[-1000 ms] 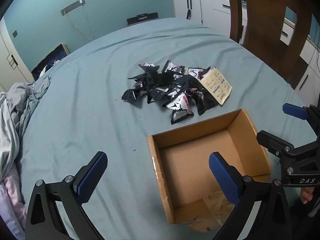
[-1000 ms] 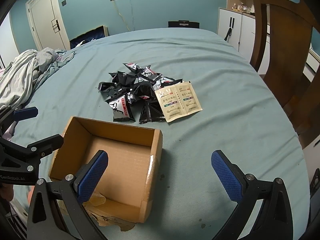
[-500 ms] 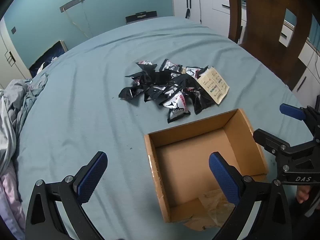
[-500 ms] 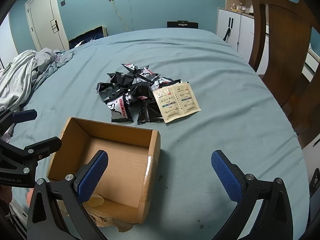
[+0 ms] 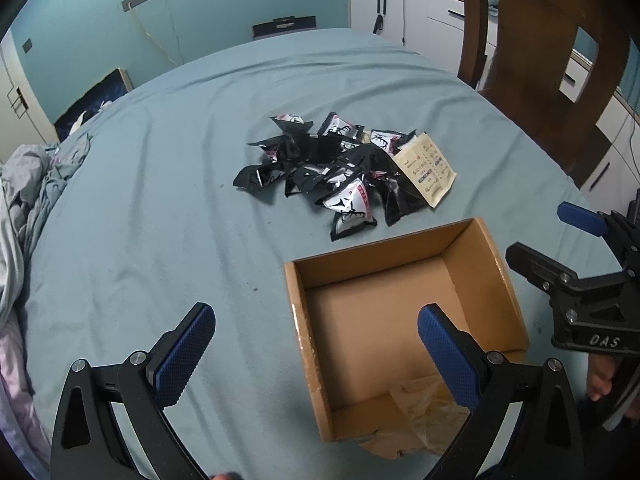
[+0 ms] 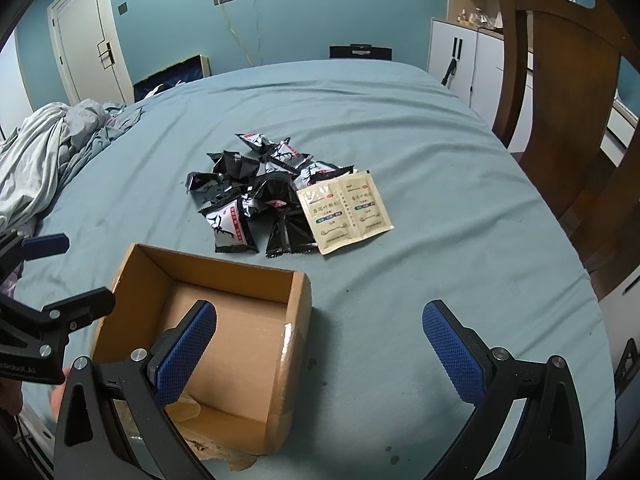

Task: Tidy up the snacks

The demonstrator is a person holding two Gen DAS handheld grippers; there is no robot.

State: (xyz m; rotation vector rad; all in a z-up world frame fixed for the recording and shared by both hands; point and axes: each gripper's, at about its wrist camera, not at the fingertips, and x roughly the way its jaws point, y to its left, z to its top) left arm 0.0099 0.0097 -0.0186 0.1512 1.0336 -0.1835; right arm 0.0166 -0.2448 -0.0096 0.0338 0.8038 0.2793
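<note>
A heap of black and white snack packets (image 5: 332, 172) (image 6: 256, 196) lies on the blue bedsheet, with a beige double sachet (image 5: 430, 168) (image 6: 346, 212) at its right edge. Nearer to me stands an open cardboard box (image 5: 504, 280) (image 6: 298, 312), with nothing in it but a torn flap at its near side. My left gripper (image 5: 316, 354) is open, one finger over the sheet and one over the box. My right gripper (image 6: 320, 350) is open too, straddling the box's right wall. Each gripper shows at the edge of the other's view.
A wooden chair (image 6: 560, 92) stands at the bed's right side, white cabinets (image 5: 404, 8) behind it. Crumpled grey bedding (image 6: 48, 148) lies at the left. A door (image 6: 84, 40) and a dark framed picture (image 6: 172, 80) are at the far wall.
Both grippers have drifted slightly, so the box and the snack heap sit a little lower and more leftward in the views. Both stay open and nothing was picked up.
</note>
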